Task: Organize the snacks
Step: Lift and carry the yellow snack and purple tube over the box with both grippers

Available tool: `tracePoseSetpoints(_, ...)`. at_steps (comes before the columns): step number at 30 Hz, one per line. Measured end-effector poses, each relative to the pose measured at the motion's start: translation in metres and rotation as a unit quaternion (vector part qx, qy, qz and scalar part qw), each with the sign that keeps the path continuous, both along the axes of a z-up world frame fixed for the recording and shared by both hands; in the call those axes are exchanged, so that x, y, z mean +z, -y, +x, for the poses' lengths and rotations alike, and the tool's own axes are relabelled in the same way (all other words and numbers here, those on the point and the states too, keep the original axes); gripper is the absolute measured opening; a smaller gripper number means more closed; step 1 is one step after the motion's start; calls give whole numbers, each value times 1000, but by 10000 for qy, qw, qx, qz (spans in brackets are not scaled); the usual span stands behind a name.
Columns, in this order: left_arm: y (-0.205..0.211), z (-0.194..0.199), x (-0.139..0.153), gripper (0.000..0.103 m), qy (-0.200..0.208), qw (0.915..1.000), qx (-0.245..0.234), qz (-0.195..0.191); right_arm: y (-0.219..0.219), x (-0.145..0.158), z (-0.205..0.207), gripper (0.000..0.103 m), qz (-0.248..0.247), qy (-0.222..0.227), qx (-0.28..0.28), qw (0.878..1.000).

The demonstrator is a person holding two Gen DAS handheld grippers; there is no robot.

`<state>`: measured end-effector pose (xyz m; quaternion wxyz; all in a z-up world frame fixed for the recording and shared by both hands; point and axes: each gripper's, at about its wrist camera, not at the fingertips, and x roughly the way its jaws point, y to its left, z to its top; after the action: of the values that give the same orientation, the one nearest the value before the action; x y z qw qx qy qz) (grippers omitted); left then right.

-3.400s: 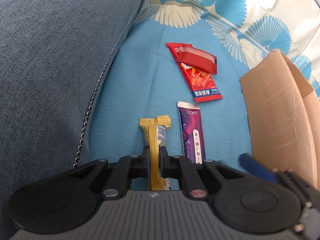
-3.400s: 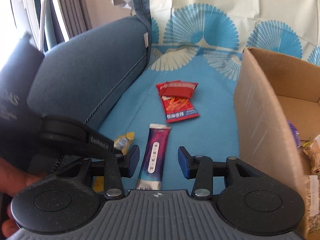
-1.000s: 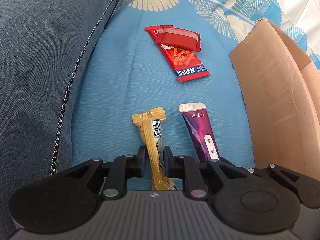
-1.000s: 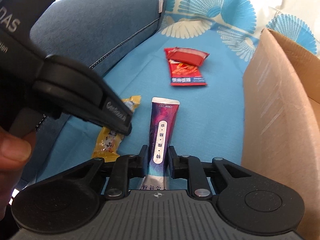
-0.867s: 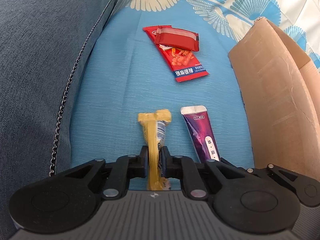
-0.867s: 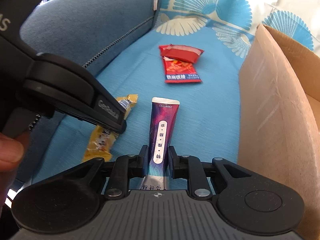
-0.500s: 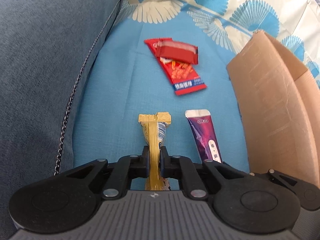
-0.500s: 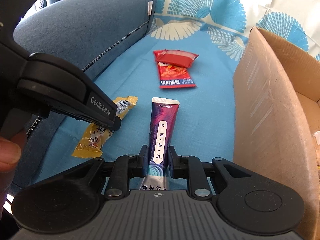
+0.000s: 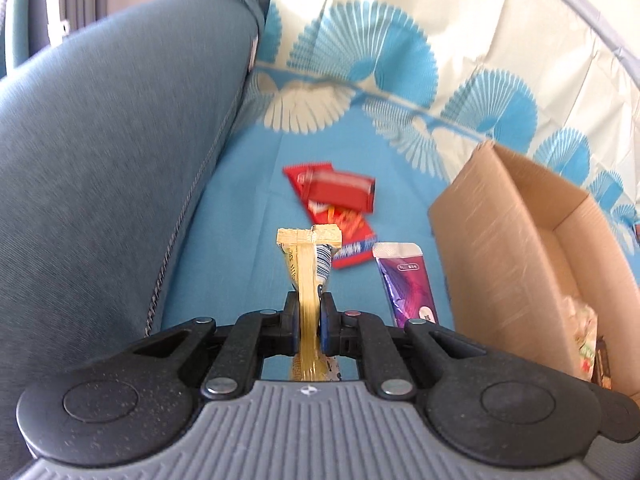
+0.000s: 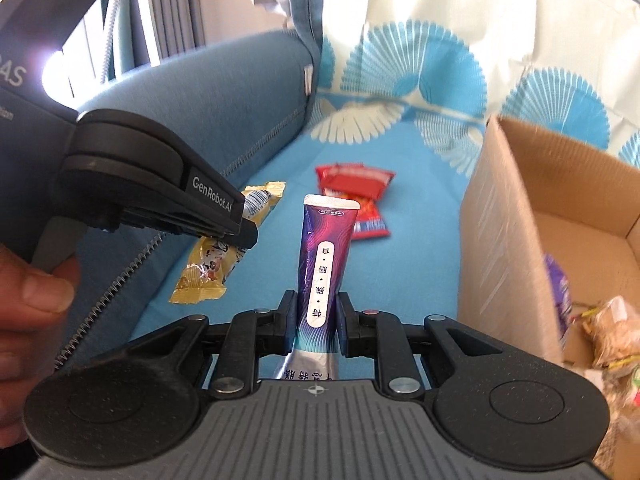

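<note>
My left gripper [image 9: 308,316] is shut on a yellow snack packet [image 9: 306,272], held edge-on above the blue seat cover; it also shows in the right wrist view [image 10: 216,256] under the left gripper [image 10: 244,236]. My right gripper [image 10: 316,316] is shut on a purple snack stick [image 10: 324,256], lifted off the cover; it shows in the left wrist view too [image 9: 408,280]. Two red snack packets [image 9: 336,196] lie stacked on the cover ahead. The open cardboard box [image 9: 500,248] stands to the right.
A blue-grey sofa cushion [image 9: 100,152] rises along the left. The box [image 10: 504,240] holds several snacks [image 10: 612,324]. A white and blue fan-pattern cloth [image 9: 460,40] covers the backrest behind.
Both grippers have lifted and tilted up with their packets held; the view now reaches the backrest and into the box. The red packets have not moved.
</note>
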<state>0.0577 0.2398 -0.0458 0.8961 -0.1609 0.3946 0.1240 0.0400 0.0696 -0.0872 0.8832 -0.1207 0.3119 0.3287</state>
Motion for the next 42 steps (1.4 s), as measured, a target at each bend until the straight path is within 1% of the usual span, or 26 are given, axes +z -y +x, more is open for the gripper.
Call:
tracePoseSetpoints(5, 10, -8, 22, 10, 349, 9992, 59, 211, 14, 16, -7, 21, 254, 310, 83, 9992)
tracePoseSetpoints(12, 31, -17, 46, 10, 662, 9956, 23, 660, 40, 37, -8, 21, 515, 550, 32, 9972)
tracePoseSetpoints(18, 51, -16, 58, 10, 858, 9927, -81, 841, 67, 54, -1, 21, 720, 731, -65, 9947)
tracePoseSetpoints(25, 88, -9, 65, 10, 1207, 9853, -382, 1143, 103, 72, 6, 21, 936, 888, -278, 9913)
tracePoseSetpoints(32, 122, -5, 73, 10, 1706, 9768, -694, 1094, 145, 84, 20, 21, 1079, 1031, -609, 9869)
tracePoseSetpoints(42, 171, 7, 73, 10, 2068, 9664, -1253, 872, 199, 85, 40, 21, 1193, 997, -1324, 9789)
